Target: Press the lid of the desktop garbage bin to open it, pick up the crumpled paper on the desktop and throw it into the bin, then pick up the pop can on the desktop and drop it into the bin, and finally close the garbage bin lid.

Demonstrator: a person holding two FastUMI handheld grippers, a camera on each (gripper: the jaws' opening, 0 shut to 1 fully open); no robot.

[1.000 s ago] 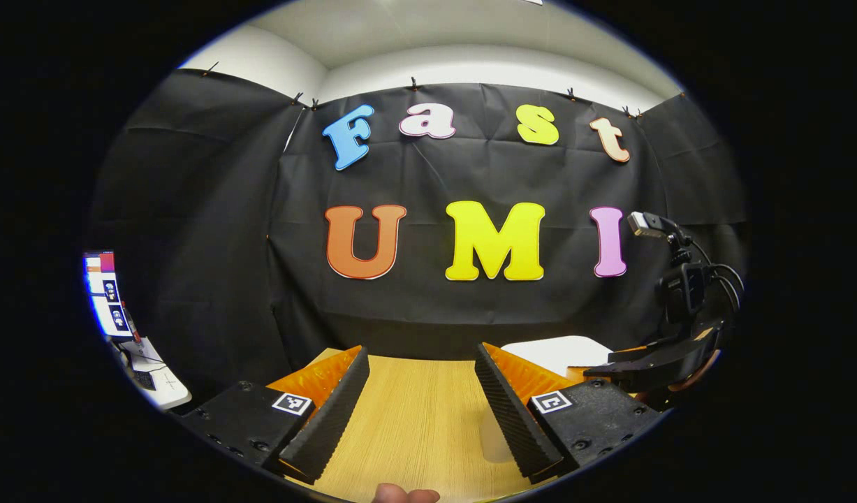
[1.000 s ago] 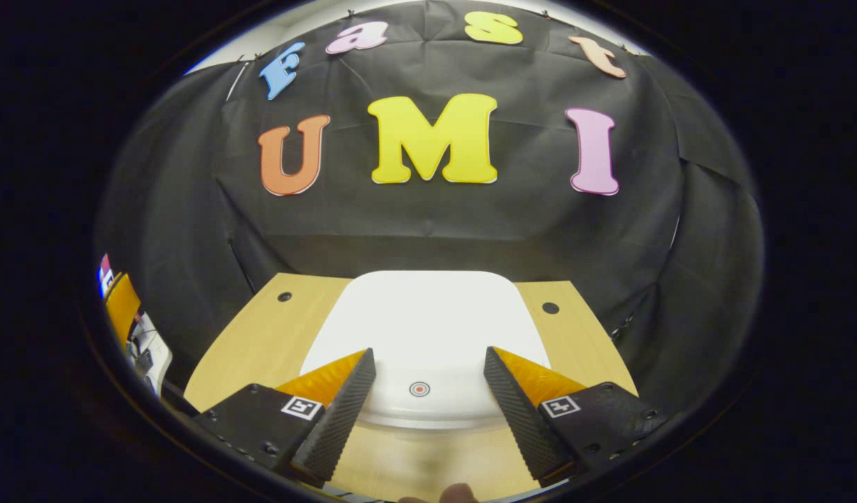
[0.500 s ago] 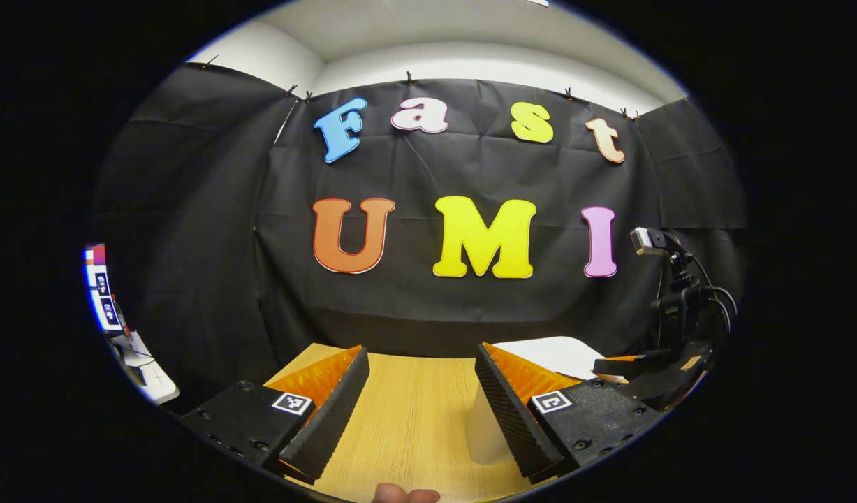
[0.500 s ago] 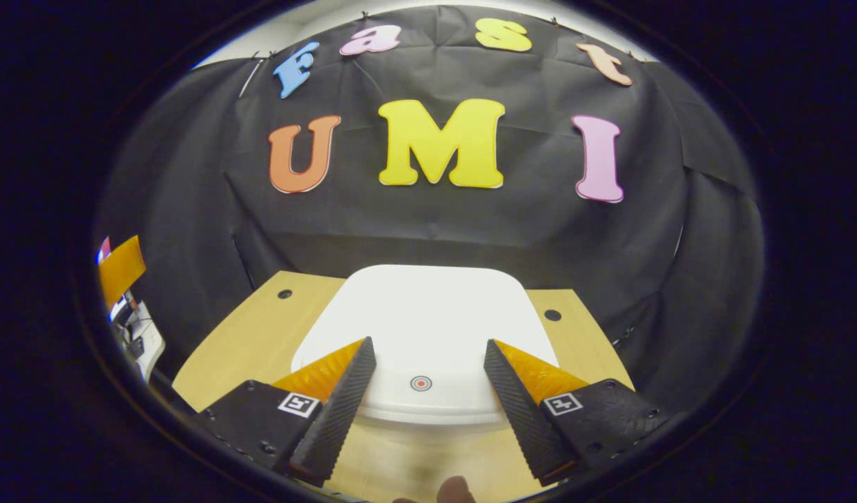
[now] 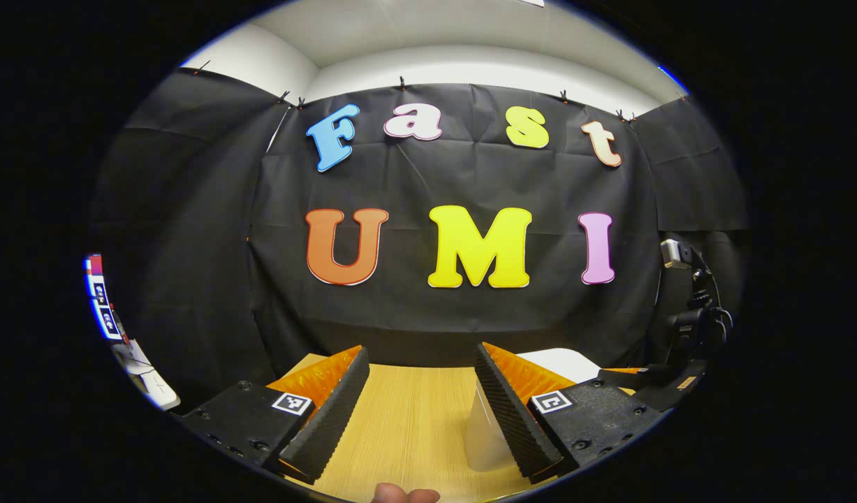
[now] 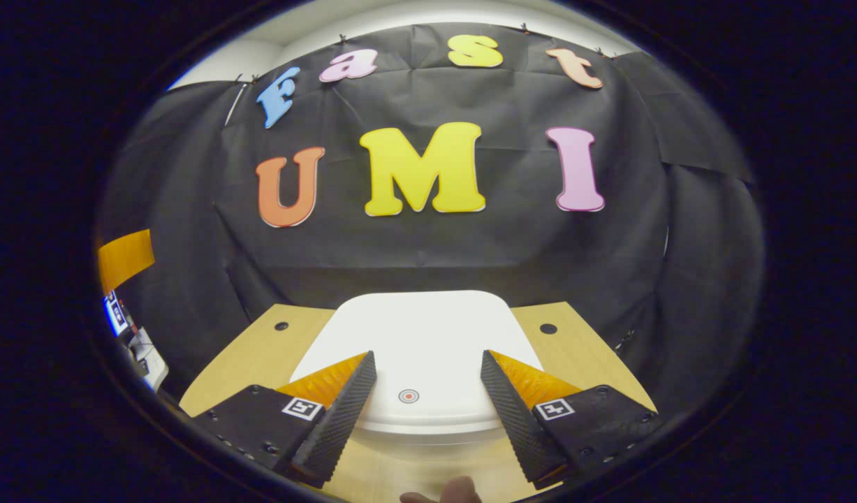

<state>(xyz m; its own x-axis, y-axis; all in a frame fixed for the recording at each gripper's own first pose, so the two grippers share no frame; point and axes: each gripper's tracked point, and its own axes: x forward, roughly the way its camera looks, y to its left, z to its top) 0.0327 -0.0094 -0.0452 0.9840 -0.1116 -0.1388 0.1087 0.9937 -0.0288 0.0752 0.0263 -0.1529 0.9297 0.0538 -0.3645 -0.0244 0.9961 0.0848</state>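
The white bin stands on the wooden table against the back wall, its flat lid down and closed. A small red ring mark sits near the lid's front edge. My right gripper hovers open just above that front edge, with the mark between its fingers and nothing held. My left gripper is open over bare table, to the left of the bin. The bin's side shows beside its right finger. The right gripper shows far off by the lid.
Two round holes in the tabletop flank the bin. A monitor and a white side desk stand off to the left. A thumb tip shows at the bottom edge. Black cloth closes the back.
The right gripper's view has tipped up a little, so the lid sits lower in it; the lid stays closed. The left gripper has swung slightly left. Both grippers stay open.
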